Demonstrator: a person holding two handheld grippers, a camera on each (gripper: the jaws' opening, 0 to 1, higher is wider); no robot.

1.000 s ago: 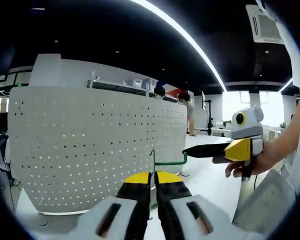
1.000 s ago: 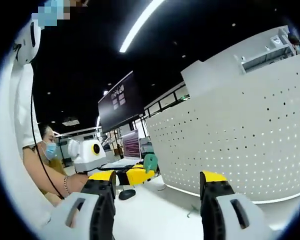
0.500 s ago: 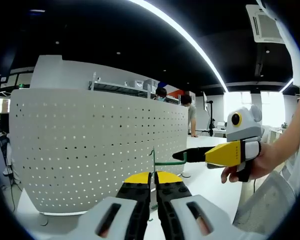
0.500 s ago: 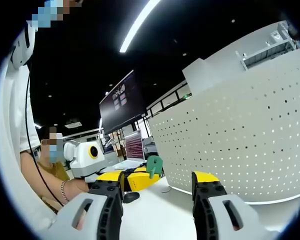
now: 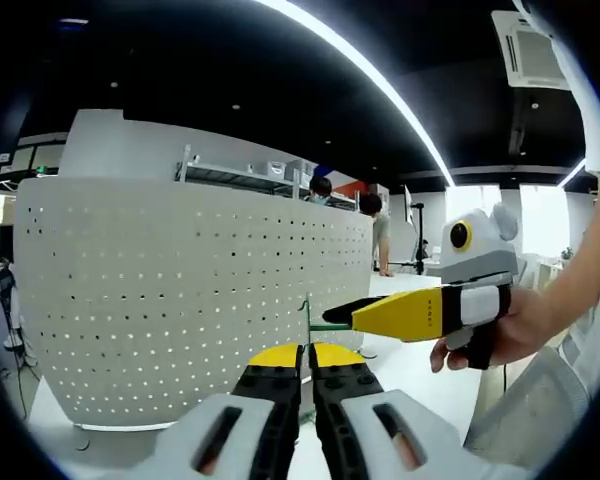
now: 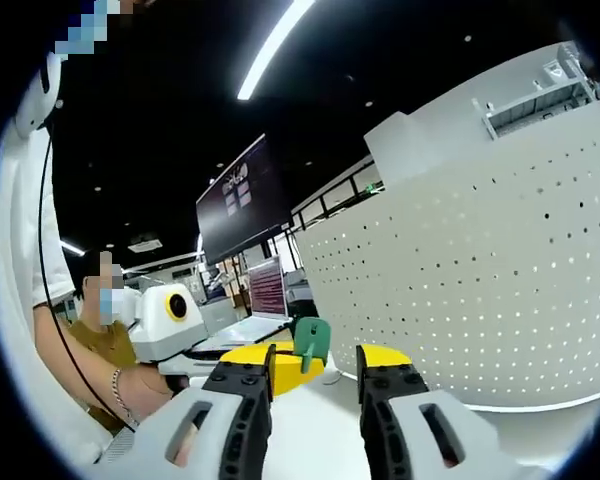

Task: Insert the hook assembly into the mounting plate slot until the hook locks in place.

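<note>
In the left gripper view, the left gripper (image 5: pixel 305 372) is at the bottom, and its two jaws are pressed together on the thin green hook (image 5: pixel 310 322), which rises from between the yellow tips and bends to the right. The right gripper (image 5: pixel 380 312) comes in from the right side, held by a hand (image 5: pixel 500 335); its yellow and black tips are at the bent end of the hook, but I cannot tell if they touch it. Behind the hook stands the white plate with holes (image 5: pixel 180 290), upright on the white table (image 5: pixel 410 365), close to the tips.

In the right gripper view, the right gripper (image 6: pixel 315 375) has its jaws apart with a narrow gap. Between them, a little further, the green end of the hook (image 6: pixel 310 340) is seen with the yellow tip of the left gripper (image 6: pixel 265 360). The plate with holes (image 6: pixel 480 280) is on the right. Far behind is a laptop (image 6: pixel 265 295) and a dark screen (image 6: pixel 242 200)
</note>
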